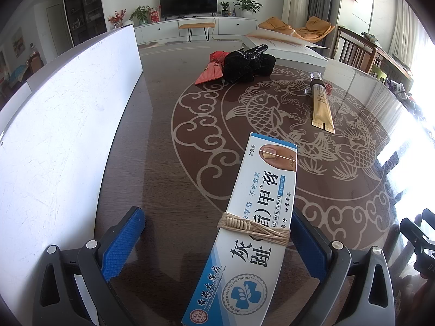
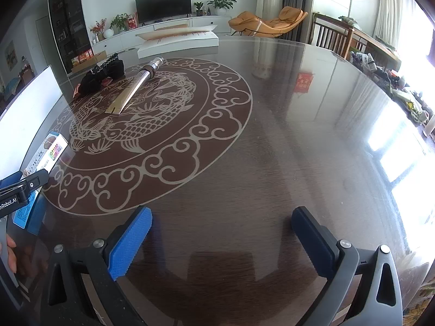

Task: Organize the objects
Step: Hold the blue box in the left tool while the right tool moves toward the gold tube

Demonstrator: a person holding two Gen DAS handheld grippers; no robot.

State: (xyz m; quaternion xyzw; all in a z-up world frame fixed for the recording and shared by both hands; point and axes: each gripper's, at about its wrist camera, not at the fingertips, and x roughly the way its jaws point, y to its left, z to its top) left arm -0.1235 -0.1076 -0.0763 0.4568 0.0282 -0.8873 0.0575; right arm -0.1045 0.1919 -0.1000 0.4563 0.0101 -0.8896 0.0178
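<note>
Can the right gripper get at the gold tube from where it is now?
Probably yes. The right gripper is open and holds nothing, and only bare table lies between it and the gold tube, which lies flat, apart from the black cloth bundle.

My left gripper (image 1: 217, 241) hangs low over the table, jaws spread wide, pointing toward 12 o'clock. My right gripper (image 2: 221, 237) does the same, fingers well apart. A hand (image 2: 9, 255) shows at 9 o'clock in the right view.
</note>
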